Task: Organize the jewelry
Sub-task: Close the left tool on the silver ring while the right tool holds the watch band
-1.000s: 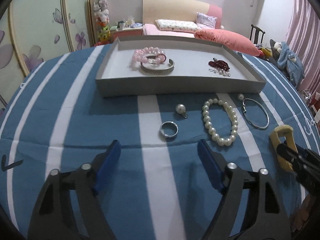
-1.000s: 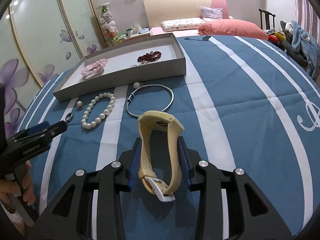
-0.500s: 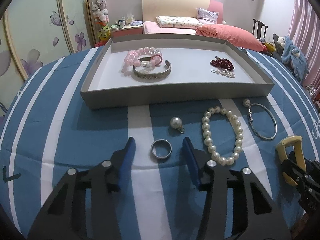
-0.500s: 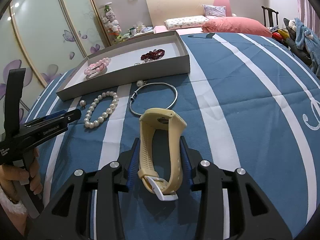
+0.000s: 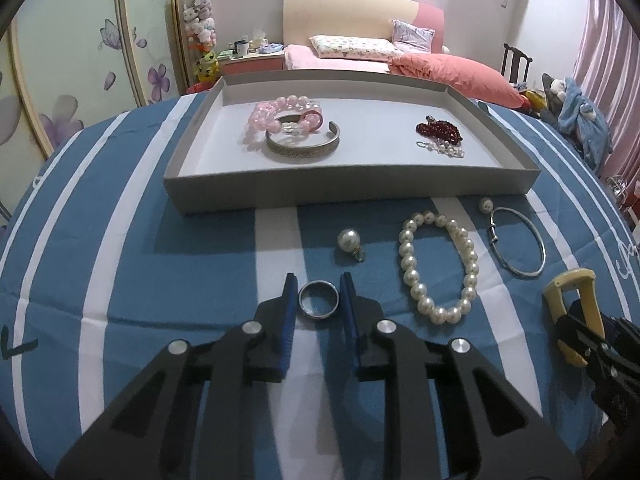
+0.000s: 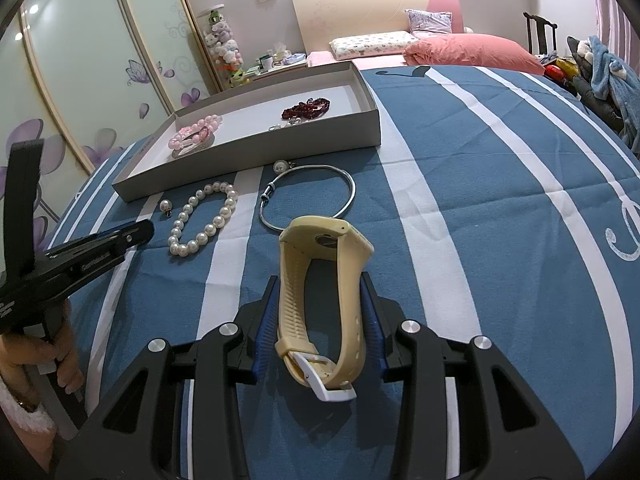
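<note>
Four pieces already lie in the shallow grey cardboard tray (image 5: pixel 352 196): a pink bead bracelet (image 5: pixel 280 114), an engraved silver cuff (image 5: pixel 303 145), a dark red bead string (image 5: pixel 438 130) and a small clear-bead piece beside it. Still out on the blue-and-white striped cloth (image 5: pixel 160 264) are a white pearl bracelet (image 5: pixel 438 266), a thin silver bangle (image 5: pixel 518 240), two loose pearl drops and a plain silver ring (image 5: pixel 319 299).

The left gripper (image 5: pixel 319 294) has just been closing; its fingers now flank the ring, touching or nearly so (it lies flat, hole upward).

The right gripper (image 6: pixel 320 312) clamps a cream rubber watch (image 6: pixel 322 300), whose long axis points away along the fingers, case at the far end, white buckle nearest the camera.
</note>
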The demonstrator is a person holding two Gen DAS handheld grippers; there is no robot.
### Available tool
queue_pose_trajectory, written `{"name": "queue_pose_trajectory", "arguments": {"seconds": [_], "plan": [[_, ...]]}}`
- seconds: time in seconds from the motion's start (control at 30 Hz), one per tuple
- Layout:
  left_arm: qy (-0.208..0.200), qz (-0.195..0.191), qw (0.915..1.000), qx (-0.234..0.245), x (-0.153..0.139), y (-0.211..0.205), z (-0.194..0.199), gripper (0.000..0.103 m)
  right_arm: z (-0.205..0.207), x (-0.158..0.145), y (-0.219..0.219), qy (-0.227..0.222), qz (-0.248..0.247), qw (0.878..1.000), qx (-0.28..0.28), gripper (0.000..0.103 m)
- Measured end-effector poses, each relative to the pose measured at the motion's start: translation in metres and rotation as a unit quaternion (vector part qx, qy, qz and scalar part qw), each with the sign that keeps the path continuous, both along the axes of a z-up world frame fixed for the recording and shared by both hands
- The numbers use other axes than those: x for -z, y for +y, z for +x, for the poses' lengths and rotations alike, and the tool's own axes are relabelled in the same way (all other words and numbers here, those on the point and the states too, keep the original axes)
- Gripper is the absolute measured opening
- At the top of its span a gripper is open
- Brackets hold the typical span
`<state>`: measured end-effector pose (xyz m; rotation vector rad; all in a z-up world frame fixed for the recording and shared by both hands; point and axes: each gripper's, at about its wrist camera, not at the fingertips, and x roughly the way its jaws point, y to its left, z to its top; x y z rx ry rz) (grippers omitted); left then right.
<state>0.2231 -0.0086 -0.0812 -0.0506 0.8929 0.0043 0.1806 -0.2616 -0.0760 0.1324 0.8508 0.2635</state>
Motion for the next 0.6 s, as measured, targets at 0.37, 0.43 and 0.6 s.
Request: {"name": "queue_pose_trajectory", "arguments": {"seconds": [0.37, 0.43, 0.6], "plan": [[-0.049, -0.015, 0.9984, -0.022, -0.020, 0.027, -0.040, 0.022, -0.003, -0.002, 0.004, -0.006, 0.008, 1.000, -0.014, 0.037], [-0.065, -0.014, 0.9975, -0.025, -0.027, 0.029, -0.047, 0.022, -0.004, -0.004, 0.008, -0.013, 0.007, 1.000, -0.020, 0.037], [-0.094, -0.014, 0.9953, -0.021, -0.038, 0.029, -0.055, 0.022, -0.008, -0.011, 0.014, -0.032, 0.004, 0.999, -0.028, 0.036]]}}
